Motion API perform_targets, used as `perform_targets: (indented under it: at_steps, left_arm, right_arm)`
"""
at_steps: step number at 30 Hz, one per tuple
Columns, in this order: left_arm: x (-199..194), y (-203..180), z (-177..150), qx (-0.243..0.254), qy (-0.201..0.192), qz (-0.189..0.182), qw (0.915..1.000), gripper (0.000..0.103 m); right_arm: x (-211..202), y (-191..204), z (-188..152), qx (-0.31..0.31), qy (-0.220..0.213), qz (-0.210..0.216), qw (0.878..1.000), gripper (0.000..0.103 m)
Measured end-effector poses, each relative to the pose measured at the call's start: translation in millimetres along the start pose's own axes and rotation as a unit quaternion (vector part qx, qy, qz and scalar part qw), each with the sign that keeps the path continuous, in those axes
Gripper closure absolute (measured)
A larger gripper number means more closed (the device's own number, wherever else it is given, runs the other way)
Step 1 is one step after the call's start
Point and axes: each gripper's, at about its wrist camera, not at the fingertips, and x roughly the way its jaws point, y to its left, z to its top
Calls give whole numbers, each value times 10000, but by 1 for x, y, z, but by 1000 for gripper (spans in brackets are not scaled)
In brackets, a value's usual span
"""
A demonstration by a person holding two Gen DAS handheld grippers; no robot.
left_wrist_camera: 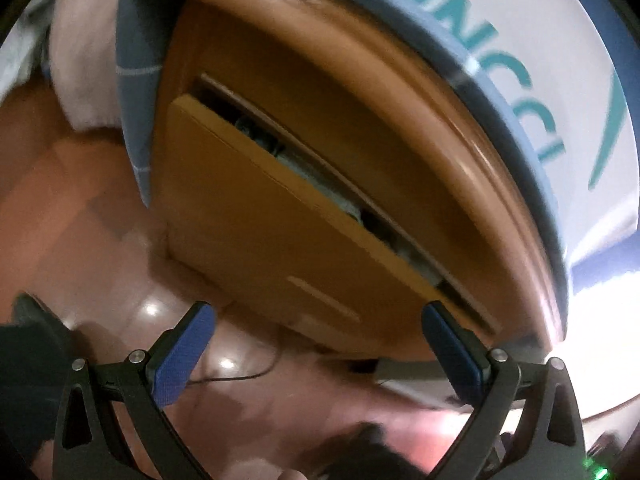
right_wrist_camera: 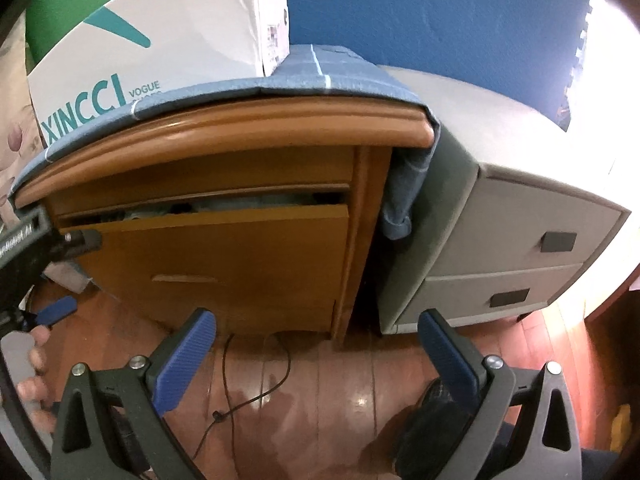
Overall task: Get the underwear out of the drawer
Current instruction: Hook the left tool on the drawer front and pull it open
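While both my tools hang in front of the wooden nightstand, this is how things lie:

Left gripper (left_wrist_camera: 316,344): my blue pads stand wide apart, holding nothing; in the right wrist view it shows at the far left edge (right_wrist_camera: 60,312), near the drawer's lower left corner, with my hand (right_wrist_camera: 34,364) around its grip.

Right gripper (right_wrist_camera: 316,348): jaws spread wide, empty, low in front of the nightstand and over the wooden floor (right_wrist_camera: 320,380).

Drawer (right_wrist_camera: 224,252): pulled out a little at the top, leaving a narrow gap below the frame.

Underwear (right_wrist_camera: 256,201): pale grey-blue cloth shows in that gap, inside the drawer; from the left wrist it is a thin strip (left_wrist_camera: 332,196). I cannot tell single pieces apart.

Nightstand top: a blue cloth (right_wrist_camera: 340,76) covers it and hangs down the right side; a white box (right_wrist_camera: 160,40) with teal lettering stands on it.

Grey cabinet (right_wrist_camera: 520,216): just beside the nightstand on its right, two drawers closed.

Cable (right_wrist_camera: 256,396): a thin dark line lies on the floor below the nightstand.
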Motion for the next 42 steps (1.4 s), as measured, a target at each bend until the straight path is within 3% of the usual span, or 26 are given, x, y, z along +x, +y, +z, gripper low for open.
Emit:
perform_targets:
  at_steps: [5, 12, 15, 20, 24, 27, 31, 33, 34, 37, 39, 42]
  left_arm:
    - [12, 9, 15, -498, 16, -95, 9987, 1]
    - [32, 34, 31, -1529, 318, -411, 9869, 1]
    - [40, 36, 35, -1676, 357, -436, 9842, 0]
    - [41, 38, 42, -1722, 299, -840, 9810, 0]
    - [53, 48, 25, -1830, 357, -832, 9789, 0]
    - [61, 57, 21, -2203, 452, -1082, 9684, 0]
    - [62, 59, 19, -2440, 363, -1227, 9613, 0]
    - [64, 64, 14, -2843, 395, -1415, 9474, 0]
    - [67, 68, 11, -3186, 456, -1502, 9348, 0]
    - [69, 71, 7, -3756, 615, -1427, 9137, 0]
    - [68, 69, 7, -3956, 630, -1281, 9072, 0]
    - [67, 68, 10, -3976, 527, -1032, 9102, 0]
  right_arm:
    - [1, 3, -1, -80, 63, 40, 9999, 0]
    - [4, 5, -3, -87, 164, 109, 9998, 0]
    - [6, 3, -3, -56, 224, 132, 9996, 0]
    - [9, 2, -3, 11, 283, 186, 9994, 0]
    - [9, 1, -3, 54, 307, 207, 9993, 0]
    - [10, -1, -3, 107, 339, 232, 9991, 0]
    - [11, -3, -3, 187, 417, 284, 9986, 0]
    - [12, -3, -4, 214, 437, 284, 9984, 0]
    - [12, -4, -4, 223, 437, 273, 9984, 0]
    - [13, -4, -4, 238, 449, 270, 9983, 0]
    - [13, -4, -4, 240, 479, 278, 9982, 0]
    - [14, -4, -4, 259, 519, 307, 9978, 0]
